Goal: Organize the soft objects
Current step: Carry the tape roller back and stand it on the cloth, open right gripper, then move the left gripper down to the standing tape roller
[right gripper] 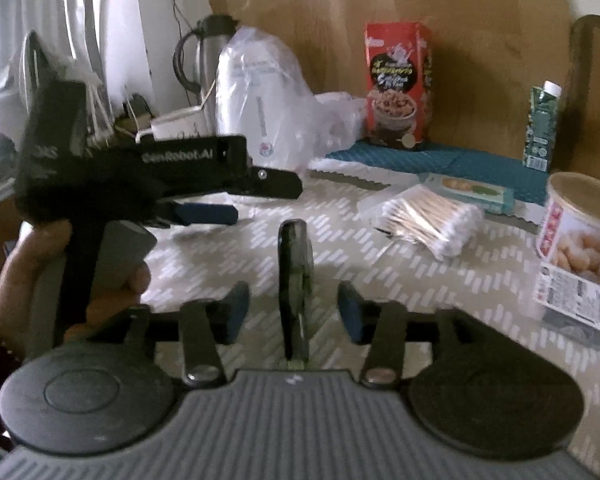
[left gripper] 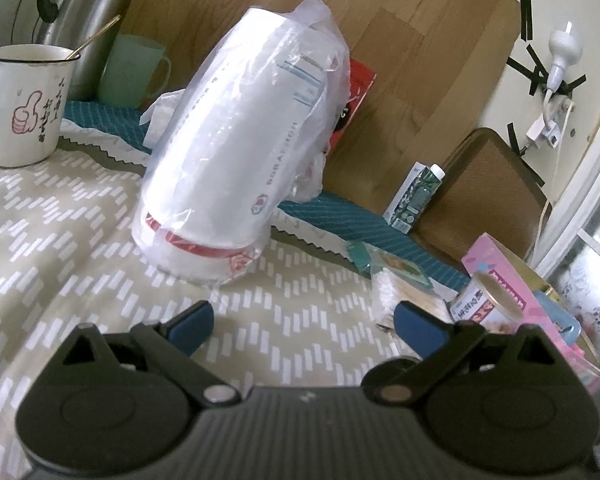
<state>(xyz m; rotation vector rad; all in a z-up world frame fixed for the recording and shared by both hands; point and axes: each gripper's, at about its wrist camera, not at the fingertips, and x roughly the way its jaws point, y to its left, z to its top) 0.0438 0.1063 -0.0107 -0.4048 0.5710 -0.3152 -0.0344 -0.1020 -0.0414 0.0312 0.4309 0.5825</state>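
A stack of white paper cups in a clear plastic bag (left gripper: pixel 236 152) leans on the patterned tablecloth (left gripper: pixel 60 240); it also shows in the right wrist view (right gripper: pixel 260 104). A pack of cotton swabs (right gripper: pixel 428 220) lies to the right, seen at the left gripper's right fingertip too (left gripper: pixel 388 292). My left gripper (left gripper: pixel 304 322) is open and empty, just short of the cup bag; it shows from the side in the right view (right gripper: pixel 220 214). My right gripper (right gripper: pixel 294 312) is open, with a thin dark upright object (right gripper: pixel 296 280) between its pads, not touching them.
A white enamel mug (left gripper: pixel 20 104), a green cup (left gripper: pixel 132 68) and a steel flask (left gripper: pixel 80 8) stand at the back left. A red cereal box (right gripper: pixel 398 84), a green carton (right gripper: pixel 542 128), a snack can (right gripper: pixel 580 240) and a pink box (left gripper: pixel 520 292) stand at the right.
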